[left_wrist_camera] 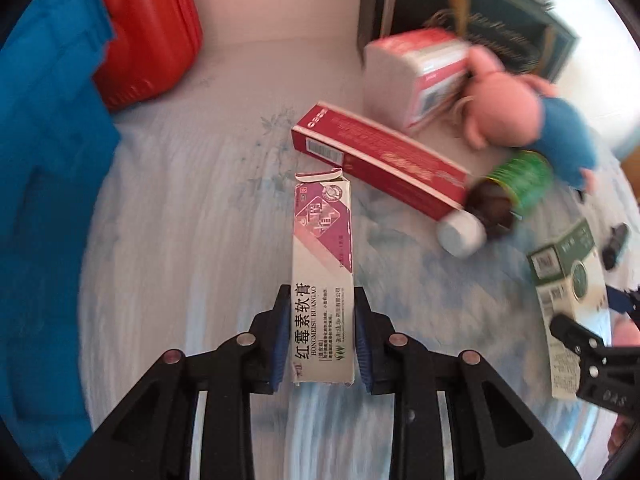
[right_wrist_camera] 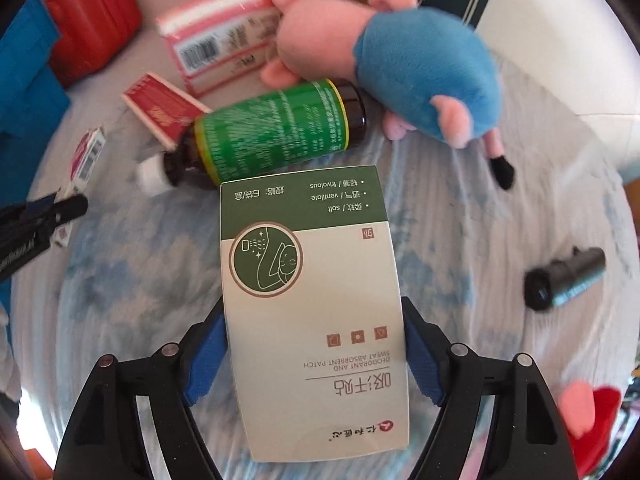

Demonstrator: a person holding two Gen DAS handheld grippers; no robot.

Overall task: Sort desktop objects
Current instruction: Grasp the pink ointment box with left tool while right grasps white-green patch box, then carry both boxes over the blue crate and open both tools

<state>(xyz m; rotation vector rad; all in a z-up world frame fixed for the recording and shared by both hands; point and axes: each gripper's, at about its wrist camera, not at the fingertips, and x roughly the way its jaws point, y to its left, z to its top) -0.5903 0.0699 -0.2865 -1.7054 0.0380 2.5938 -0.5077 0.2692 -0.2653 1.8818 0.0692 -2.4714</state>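
My left gripper (left_wrist_camera: 322,300) is shut on a narrow white and magenta ointment box (left_wrist_camera: 323,264), held above the blue-white cloth (left_wrist_camera: 180,260). My right gripper (right_wrist_camera: 314,312) is shut on a wide green and white patch box (right_wrist_camera: 310,300); this box and gripper also show at the right edge of the left wrist view (left_wrist_camera: 568,280). A long red box (left_wrist_camera: 380,160), a brown bottle with a green label (right_wrist_camera: 276,132) and white cap, a pink and white packet (right_wrist_camera: 224,40) and a pink and blue plush toy (right_wrist_camera: 400,60) lie ahead.
A red container (left_wrist_camera: 148,28) and a blue bin (left_wrist_camera: 44,200) stand at the left. A dark box (left_wrist_camera: 480,12) stands at the back. A small black cylinder (right_wrist_camera: 566,278) lies at the right. A red and pink toy (right_wrist_camera: 592,412) shows at the lower right.
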